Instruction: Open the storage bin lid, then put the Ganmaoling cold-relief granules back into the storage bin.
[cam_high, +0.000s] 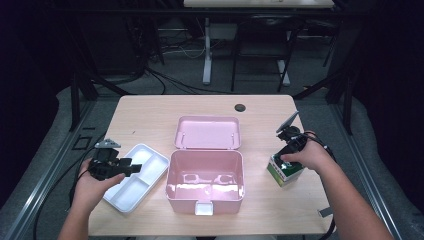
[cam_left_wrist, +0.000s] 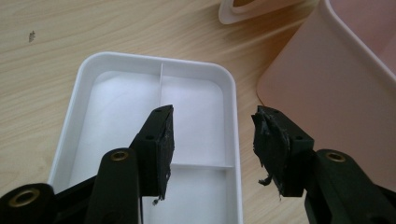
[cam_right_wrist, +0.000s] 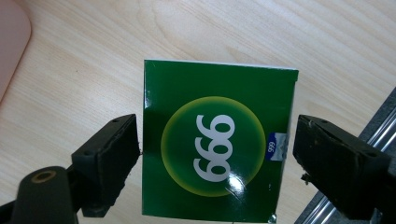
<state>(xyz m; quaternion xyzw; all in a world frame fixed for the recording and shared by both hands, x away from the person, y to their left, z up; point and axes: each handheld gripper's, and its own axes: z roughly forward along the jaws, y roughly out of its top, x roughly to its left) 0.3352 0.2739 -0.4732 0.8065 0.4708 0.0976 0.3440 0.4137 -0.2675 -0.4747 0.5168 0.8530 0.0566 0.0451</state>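
Right gripper (cam_right_wrist: 217, 149) sits over the green box (cam_right_wrist: 218, 140), jaws spread wide with one on each side of it; the left jaw looks just at the box edge, the right jaw stands a little off it, so the pads are not pinching. Box top shows a yellow-green circle with white digits and a small blue sticker near one edge. In the high view the green box (cam_high: 285, 170) stands on the wooden table (cam_high: 150, 110) near its right edge, well right of the pink bin (cam_high: 205, 182), with the right hand (cam_high: 307, 155) on top of it. Pink bin is open, its lid (cam_high: 207, 132) lying flat just behind it. Left gripper (cam_left_wrist: 212, 140) has jaws spread with nothing between them, hovering over the white divided tray (cam_left_wrist: 116, 63), which lies just left of the pink bin. Left hand (cam_high: 92, 185) is at the table's left front, over the tray's near end.
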